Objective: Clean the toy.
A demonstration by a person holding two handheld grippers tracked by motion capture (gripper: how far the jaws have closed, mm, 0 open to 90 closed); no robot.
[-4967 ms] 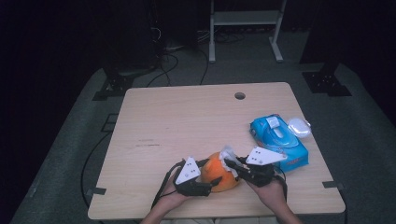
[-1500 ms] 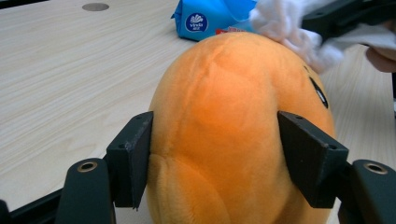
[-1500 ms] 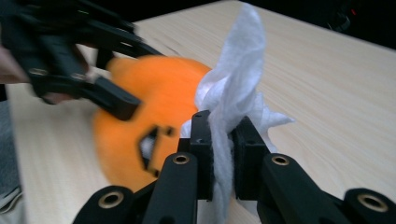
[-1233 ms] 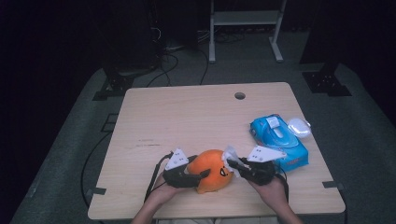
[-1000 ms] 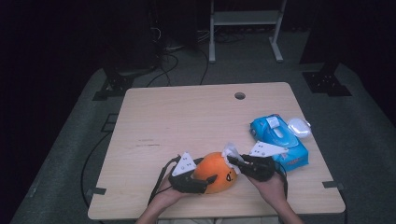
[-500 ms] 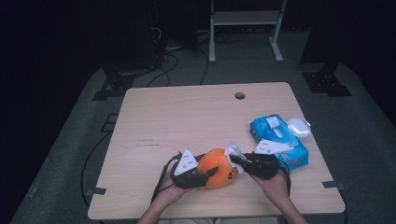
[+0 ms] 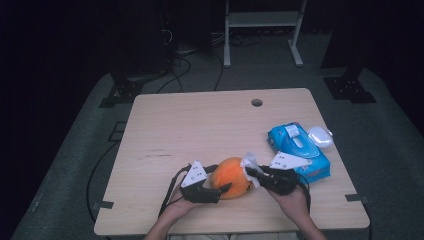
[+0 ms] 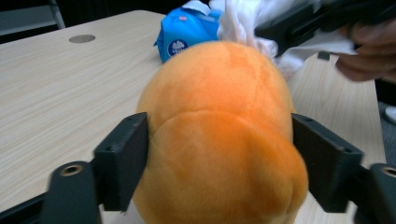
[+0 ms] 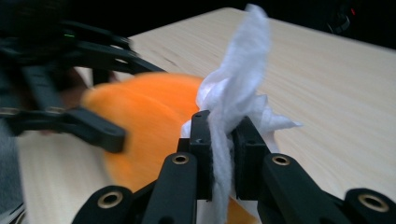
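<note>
An orange plush toy (image 7: 231, 176) lies near the table's front edge. My left gripper (image 7: 220, 181) comes in from its left. In the left gripper view the two jaws press on both flanks of the plush (image 8: 219, 135); they have just been opening, with the plush still between them. My right gripper (image 9: 222, 135) is shut on a crumpled white wipe (image 9: 238, 79). It holds the wipe (image 7: 248, 162) against the upper right side of the plush (image 9: 149, 116). The right gripper (image 8: 280, 32) and the wipe (image 8: 243, 18) lie beyond the plush in the left gripper view.
A blue pack of wipes (image 7: 299, 150) lies at the right of the wooden table (image 7: 200, 125), with a small white object (image 7: 320, 136) beside it. A cable hole (image 7: 256, 102) sits near the far edge. Cables trail off the front edge.
The left gripper has slid a little to the right, closer around the plush, and the plush has turned slightly. The right gripper keeps the wipe against the plush.
</note>
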